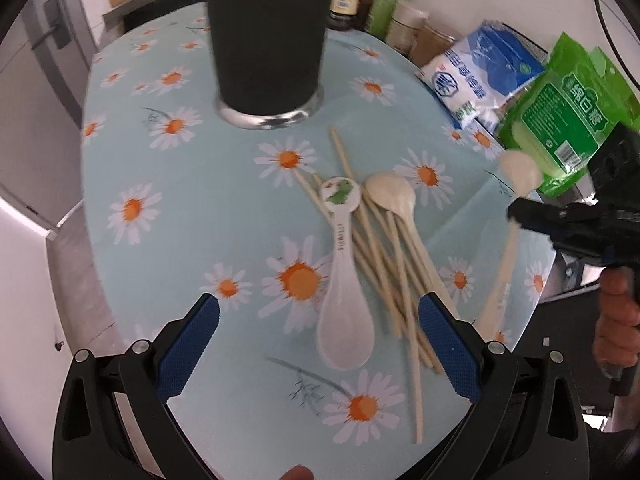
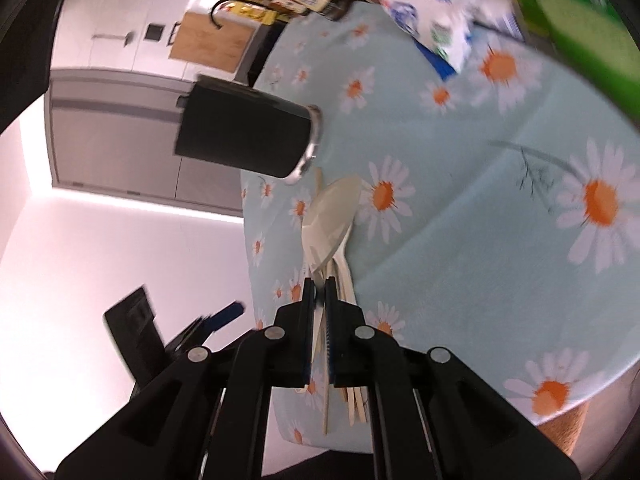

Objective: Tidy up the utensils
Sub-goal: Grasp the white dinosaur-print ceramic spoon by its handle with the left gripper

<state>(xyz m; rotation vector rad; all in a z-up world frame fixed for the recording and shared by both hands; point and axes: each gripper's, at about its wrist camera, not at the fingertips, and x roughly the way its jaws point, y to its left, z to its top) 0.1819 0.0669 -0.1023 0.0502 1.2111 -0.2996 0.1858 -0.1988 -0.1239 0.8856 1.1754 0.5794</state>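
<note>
Right now my right jaws [image 2: 319, 292] are clamped on the handle of a pale wooden spoon [image 2: 328, 216], lifted clear of the bench [image 1: 192, 184] so its bowl points ahead toward the dark holder cup [image 1: 266, 32]; I judge the grip sits low on the handle so the bowl end can drop in first. My left jaws [image 1: 318, 344] stand wide apart with nothing between the pads, hovering over the white ceramic spoon [image 1: 344, 280], which lies on the pile of chopsticks [image 1: 384, 264] beside a second wooden spoon [image 1: 390, 196]. Behind the cup, bottles and the blue [image 1: 472, 76] and green [image 1: 560, 120] packets crowd the far edge. Open cloth lies left of the pile, so that side gives room; the bench rim runs near my right hand [image 1: 616, 320].
</note>
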